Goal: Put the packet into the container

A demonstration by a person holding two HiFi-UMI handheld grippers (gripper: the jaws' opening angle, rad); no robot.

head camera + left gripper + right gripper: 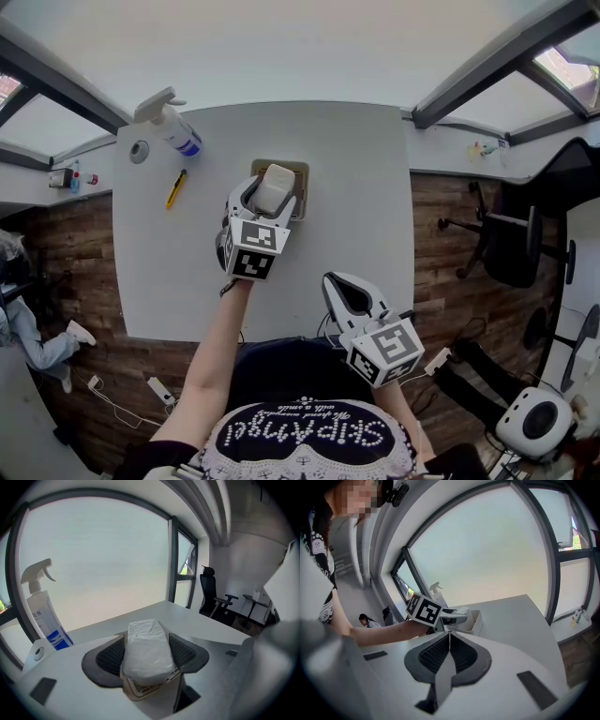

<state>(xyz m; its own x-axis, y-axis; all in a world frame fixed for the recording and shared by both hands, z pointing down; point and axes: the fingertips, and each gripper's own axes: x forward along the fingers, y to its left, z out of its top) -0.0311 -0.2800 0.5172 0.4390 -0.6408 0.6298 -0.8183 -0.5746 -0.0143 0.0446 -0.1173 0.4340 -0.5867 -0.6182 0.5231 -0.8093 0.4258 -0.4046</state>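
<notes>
**Left gripper holding the packet over the container**

The left gripper (272, 191) is clamping a white, soft, pillow-shaped plastic packet (146, 646) between its two dark ribbed pads, which are pressing on the packet's long sides. The gripper is holding the packet directly above the opening of the beige, square, open-topped container (303, 174). In the left gripper view the container's rim is showing just beneath the packet's near end. Whether the packet is touching the container's inside cannot be told. The container is sitting on the white desk (356, 197), towards its far half.

The right gripper (449, 639) is hanging well apart from the container, on its near right side, above the desk's near edge by the person's body. Its jaws are pressing flat against each other with nothing between them. Its camera is looking across at the left gripper's marker cube and at the container beyond.

To the far left of the container, a white trigger spray bottle with a blue label (169, 124) is lying near the desk's far left corner. A small round grey disc (140, 151) is lying just beside the bottle, further left of the container. A yellow utility knife (175, 188) is lying on the desk left of the container, between it and the desk's left edge. Right of the container, off the desk, a black office chair (511, 246) is standing on the wooden floor.
</notes>
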